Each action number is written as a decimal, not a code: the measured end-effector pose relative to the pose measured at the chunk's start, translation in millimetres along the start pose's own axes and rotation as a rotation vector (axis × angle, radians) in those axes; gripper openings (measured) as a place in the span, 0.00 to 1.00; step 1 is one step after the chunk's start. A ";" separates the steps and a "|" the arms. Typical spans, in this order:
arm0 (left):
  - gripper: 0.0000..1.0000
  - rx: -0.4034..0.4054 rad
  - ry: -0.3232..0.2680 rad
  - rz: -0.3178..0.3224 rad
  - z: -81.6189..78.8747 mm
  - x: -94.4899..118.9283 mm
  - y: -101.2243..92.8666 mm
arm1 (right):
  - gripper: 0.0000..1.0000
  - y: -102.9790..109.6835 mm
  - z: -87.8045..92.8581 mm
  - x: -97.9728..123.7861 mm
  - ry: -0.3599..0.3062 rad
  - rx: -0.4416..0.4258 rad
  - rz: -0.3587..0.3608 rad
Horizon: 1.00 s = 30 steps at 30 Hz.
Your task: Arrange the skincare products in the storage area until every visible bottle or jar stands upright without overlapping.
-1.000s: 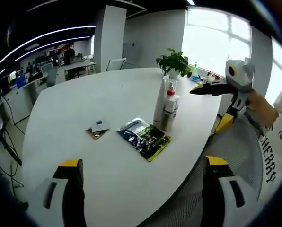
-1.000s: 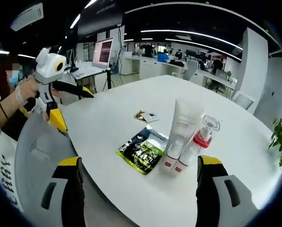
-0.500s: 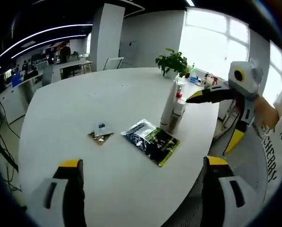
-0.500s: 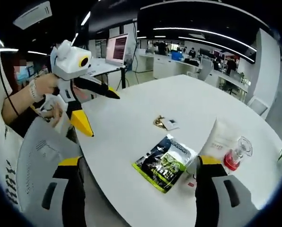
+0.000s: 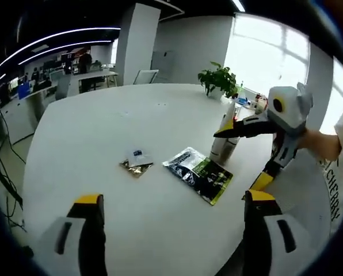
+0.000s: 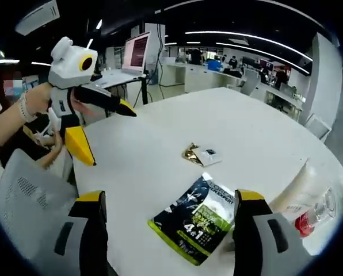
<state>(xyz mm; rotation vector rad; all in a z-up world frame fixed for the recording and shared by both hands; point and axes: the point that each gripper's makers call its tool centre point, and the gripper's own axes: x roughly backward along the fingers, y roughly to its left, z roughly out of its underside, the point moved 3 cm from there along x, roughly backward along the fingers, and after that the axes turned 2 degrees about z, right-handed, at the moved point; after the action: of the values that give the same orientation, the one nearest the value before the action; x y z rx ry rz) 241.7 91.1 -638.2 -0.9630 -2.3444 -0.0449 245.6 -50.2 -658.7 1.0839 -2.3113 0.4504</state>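
- On a broad white bench (image 5: 102,132) in an open office, a cluster of skincare products stands near the window-side edge: a tall white tube (image 6: 301,187) and a clear bottle with a red collar (image 6: 312,214), close together, both apparently upright.
- In the left gripper view the same cluster (image 5: 226,144) sits just behind the tip of the right gripper (image 5: 229,130), whose dark, yellow-tipped jaws point at it; whether they touch the products cannot be told.
- The right gripper's own jaws, seen in the right gripper view, stand spread apart with nothing between them; the tube and bottle lie just off the outer side of the right-hand jaw, not in the gap.
- The left gripper (image 6: 122,108) is held in a hand (image 6: 36,100) well apart from the products, over the bench's near edge. In the left gripper view its jaws are spread wide and hold nothing.
- A green-and-black sachet (image 6: 197,221) lies flat beside the tube; a small gold packet (image 6: 200,154) rests further in.
- The right gripper is clearly the nearer one. Any coming grasp would likely turn on swinging its jaws sideways toward the tube, whose long axis runs vertical, so the jaws must close across its width.
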 end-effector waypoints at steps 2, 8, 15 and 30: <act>0.89 0.001 -0.002 0.005 -1.0 -1.8 3.8 | 0.87 -2.6 0.0 -8.4 0.006 -0.006 0.012; 0.75 0.003 -0.014 0.028 -7.1 -12.6 11.0 | 0.80 -14.8 2.6 -30.0 0.015 -0.098 0.007; 0.55 0.028 -0.041 0.027 -22.5 -37.7 37.3 | 0.74 -30.4 6.0 -50.1 0.033 -0.131 0.016; 0.22 0.051 -0.039 0.019 -30.3 -106.0 75.5 | 0.49 -44.9 1.2 -88.3 -0.012 -0.250 0.028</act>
<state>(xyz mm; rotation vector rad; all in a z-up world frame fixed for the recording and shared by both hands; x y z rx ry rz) 365.6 72.5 -684.6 -0.9693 -2.3602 0.0421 327.0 -25.7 -709.5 0.9357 -2.3212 0.1586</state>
